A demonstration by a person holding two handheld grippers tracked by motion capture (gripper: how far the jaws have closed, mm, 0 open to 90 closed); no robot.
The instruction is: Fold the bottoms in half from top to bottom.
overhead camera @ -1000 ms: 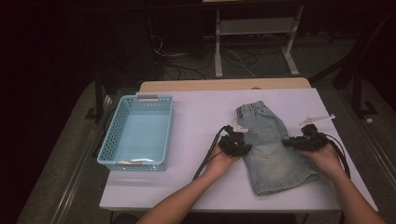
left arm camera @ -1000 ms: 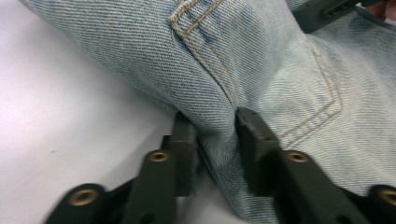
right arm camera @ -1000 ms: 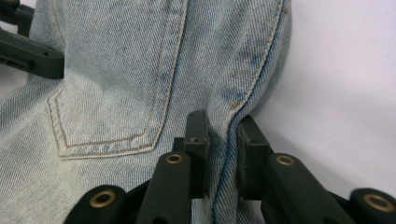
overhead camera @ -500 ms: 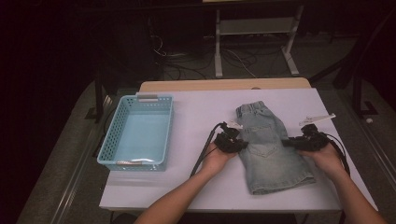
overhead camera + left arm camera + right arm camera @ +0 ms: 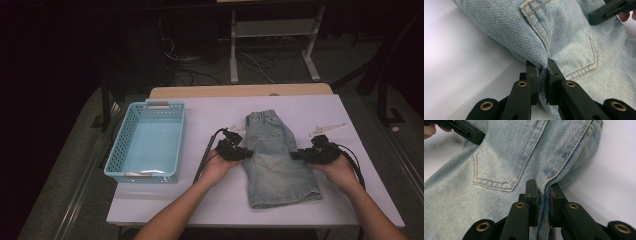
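The left tongs [image 5: 542, 71] have just been closing and now pinch the left side seam of the denim shorts [image 5: 277, 160]; the right tongs [image 5: 544, 191] clench the opposite seam. The shorts lie right of the worktop's [image 5: 215, 200] middle, edges lifting, probably for a fold.

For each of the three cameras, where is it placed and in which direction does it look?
High view: above the table's near side, looking forward and down; both forearms show.
Left gripper view: on the left hand-held gripper, looking along its jaws pinching the denim shorts.
Right gripper view: on the right hand-held gripper, likewise.
Both gripper views share the shorts' pocket.
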